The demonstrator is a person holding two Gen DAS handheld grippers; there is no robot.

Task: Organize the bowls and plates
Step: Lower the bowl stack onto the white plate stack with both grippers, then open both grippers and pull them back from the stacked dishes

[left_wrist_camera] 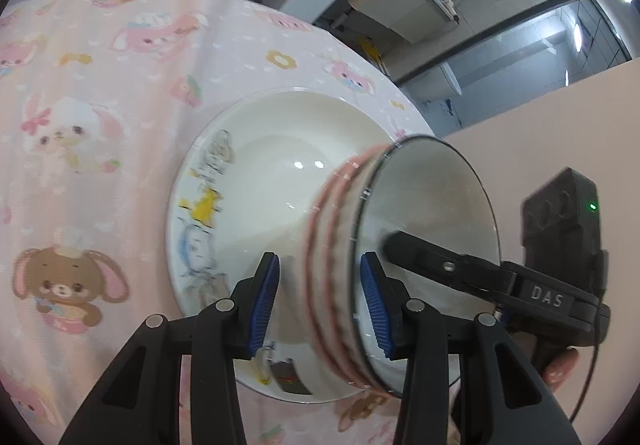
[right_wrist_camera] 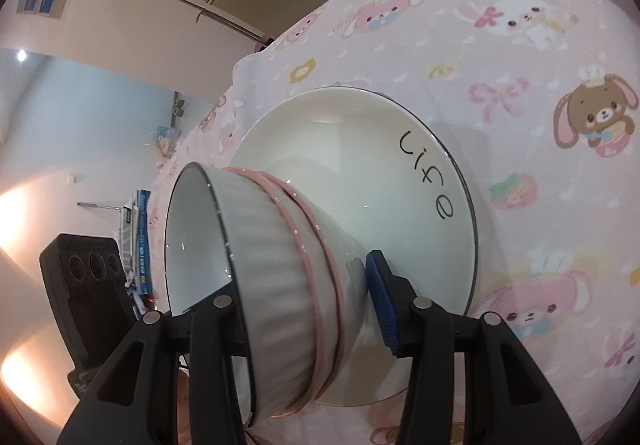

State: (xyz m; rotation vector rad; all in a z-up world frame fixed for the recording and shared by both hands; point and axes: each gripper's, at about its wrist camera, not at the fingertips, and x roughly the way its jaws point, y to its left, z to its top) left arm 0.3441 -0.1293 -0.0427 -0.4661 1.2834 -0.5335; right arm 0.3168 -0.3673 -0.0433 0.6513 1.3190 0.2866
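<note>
Bowl stack hides the right tool's left finger; rims blurred

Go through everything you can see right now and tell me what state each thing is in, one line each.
stack of bowls: nested together, tipped on its side, gripped by both grippers over the plates
cartoon plate: flat on the tablecloth, empty
life plate: flat on the tablecloth, empty
left gripper: fingers clamped across the stack
right gripper: closed over the bowl rim
tablecloth: spread out
</note>
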